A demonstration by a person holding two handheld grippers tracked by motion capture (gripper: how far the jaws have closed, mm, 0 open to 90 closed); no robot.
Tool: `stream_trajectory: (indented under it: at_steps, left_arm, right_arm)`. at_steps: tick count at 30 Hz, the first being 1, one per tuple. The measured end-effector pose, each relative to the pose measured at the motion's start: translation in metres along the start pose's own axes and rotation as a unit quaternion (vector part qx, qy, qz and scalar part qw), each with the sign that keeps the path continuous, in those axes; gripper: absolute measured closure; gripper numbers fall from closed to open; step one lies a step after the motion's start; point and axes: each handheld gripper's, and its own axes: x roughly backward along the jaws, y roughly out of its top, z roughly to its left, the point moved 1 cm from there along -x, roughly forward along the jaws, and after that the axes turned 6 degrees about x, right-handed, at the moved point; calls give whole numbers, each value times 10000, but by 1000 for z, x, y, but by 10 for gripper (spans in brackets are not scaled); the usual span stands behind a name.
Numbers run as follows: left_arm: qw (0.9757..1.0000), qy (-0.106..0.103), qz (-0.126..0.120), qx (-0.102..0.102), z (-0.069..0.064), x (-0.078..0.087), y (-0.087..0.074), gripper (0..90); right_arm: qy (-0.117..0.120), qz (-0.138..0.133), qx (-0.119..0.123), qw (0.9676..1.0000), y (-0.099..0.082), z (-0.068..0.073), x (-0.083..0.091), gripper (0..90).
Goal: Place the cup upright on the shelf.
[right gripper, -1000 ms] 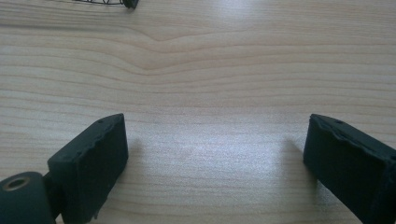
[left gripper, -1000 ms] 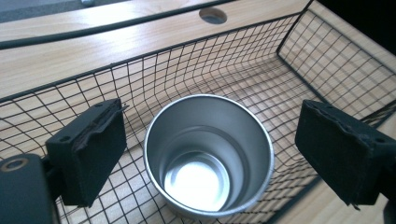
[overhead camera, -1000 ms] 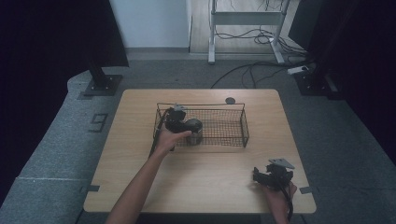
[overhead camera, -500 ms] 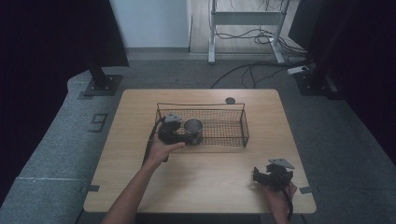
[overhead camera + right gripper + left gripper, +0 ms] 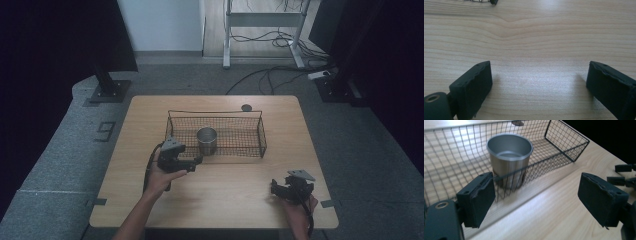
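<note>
A smooth, round metal cup (image 5: 206,141) stands upright inside the rectangular black wire-mesh basket (image 5: 250,131), toward its left end, on the pale wood-grain surface (image 5: 225,200). The left hand-held gripper (image 5: 195,162) sits released just outside the basket's near wall, at about seven o'clock from the cup, its flat black jaws spread with nothing between them. The right hand-held gripper (image 5: 275,187) rests near the surface's edge at about five o'clock, its blocky jaws likewise parted over bare wood.

A black stand base (image 5: 109,90) and cables (image 5: 280,75) lie beyond the table (image 5: 125,200).
</note>
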Motion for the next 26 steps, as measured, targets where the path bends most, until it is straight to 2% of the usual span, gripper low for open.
stream_trajectory:
  at_steps: [8, 13, 19, 21, 22, 26]
  left_arm:
    - [10000, 79, 53, -13, 2, 15, -36, 148]
    - [9999, 35, 136, 68, 6, 22, -57, 157]
    - [9993, 21, 161, 345, 13, 19, -79, 162]
    - [9989, 13, 233, 413, 14, 16, -84, 160]
    - [9989, 48, 295, 364, 15, 15, -86, 159]
    - [9989, 69, 227, 401, 19, 16, -86, 158]
  right_arm:
    - [-1, -2, 3, 10000, 0, 0, 0, 65]
    - [7, -9, 3, 10000, 0, 0, 0, 69]
    - [-3, -10, 3, 10000, 0, 0, 0, 70]
    - [-2, -9, 3, 10000, 0, 0, 0, 71]
    - [4, -12, 2, 10000, 0, 0, 0, 71]
    - [6, -14, 3, 10000, 0, 0, 0, 73]
